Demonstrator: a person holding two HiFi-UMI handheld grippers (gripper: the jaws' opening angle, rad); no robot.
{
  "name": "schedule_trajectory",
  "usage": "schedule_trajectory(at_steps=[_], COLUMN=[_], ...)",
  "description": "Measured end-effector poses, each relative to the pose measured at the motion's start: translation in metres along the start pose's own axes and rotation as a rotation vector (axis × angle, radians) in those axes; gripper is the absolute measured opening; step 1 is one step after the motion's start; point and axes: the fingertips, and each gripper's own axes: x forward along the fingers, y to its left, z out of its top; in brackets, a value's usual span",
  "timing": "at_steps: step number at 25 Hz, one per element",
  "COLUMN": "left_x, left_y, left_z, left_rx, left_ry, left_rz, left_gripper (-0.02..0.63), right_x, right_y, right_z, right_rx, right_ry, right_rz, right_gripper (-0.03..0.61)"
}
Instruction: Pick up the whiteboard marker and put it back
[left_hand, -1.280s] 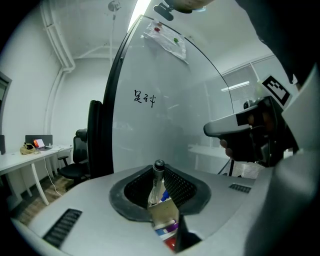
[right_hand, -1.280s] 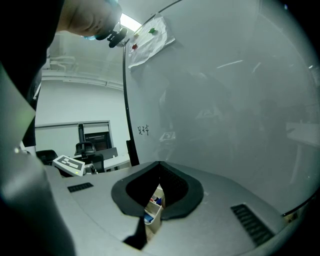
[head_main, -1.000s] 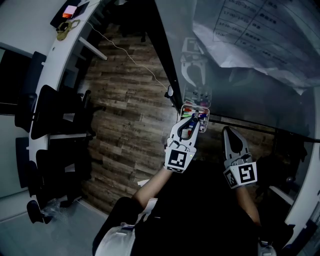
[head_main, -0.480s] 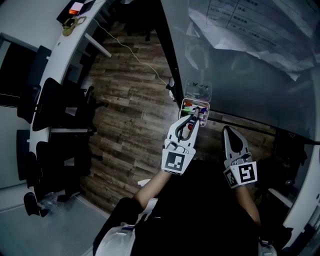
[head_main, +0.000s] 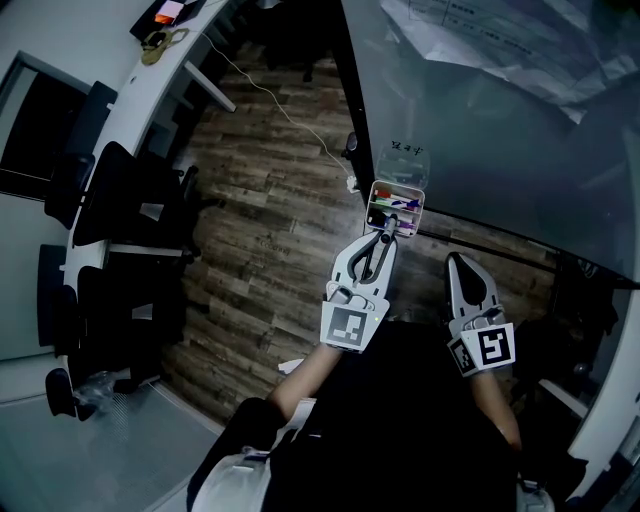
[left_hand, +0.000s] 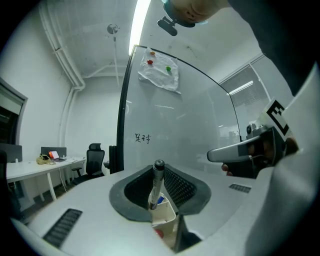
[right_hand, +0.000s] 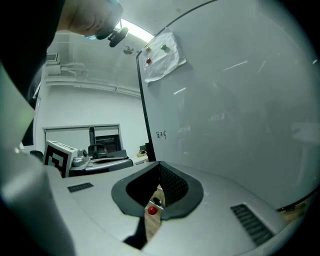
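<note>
**Marker gripped, holder just ahead**

Head view: the left gripper (head_main: 377, 250) sits just short of the marker holder (head_main: 396, 207) fixed to the whiteboard (head_main: 480, 140). The right gripper (head_main: 461, 266) waits beside the holder, apart from it.

Left gripper view: the jaws clamp the whiteboard marker (left_hand: 157, 182) upright, directly above the holder.

Right gripper view: the jaws are together and empty.

This looks like the put-back step. The next move calls for lowering the marker's tip into a free slot, then letting go.

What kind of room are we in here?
Probably an office or meeting room: a large whiteboard with papers stuck on it, a long white desk lined with black office chairs, and wood-pattern flooring.
</note>
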Motion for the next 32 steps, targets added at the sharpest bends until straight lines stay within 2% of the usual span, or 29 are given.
schedule_trajectory(at_steps=[6, 14, 20, 26, 32], left_x=[-0.026, -0.058, -0.082, -0.106, -0.123], left_y=[-0.008, -0.023, -0.041, -0.049, -0.044], left_z=[0.005, 0.013, 0.015, 0.019, 0.026], left_rx=[-0.027, -0.023, -0.024, -0.040, -0.053], left_ry=[-0.007, -0.018, 0.004, 0.023, 0.020], left_rz=[0.021, 0.033, 0.036, 0.058, 0.068], left_gripper=[0.075, 0.075, 0.075, 0.075, 0.075], right_x=[-0.022, -0.055, -0.079, -0.095, -0.094], right_y=[0.013, 0.031, 0.040, 0.052, 0.063], right_z=[-0.005, -0.010, -0.016, -0.026, -0.026], right_rx=[-0.001, 0.009, 0.027, 0.045, 0.018], right_ry=[-0.004, -0.010, -0.004, 0.015, 0.025], right_rz=[0.002, 0.003, 0.014, 0.033, 0.043], right_gripper=[0.014, 0.015, 0.015, 0.015, 0.015])
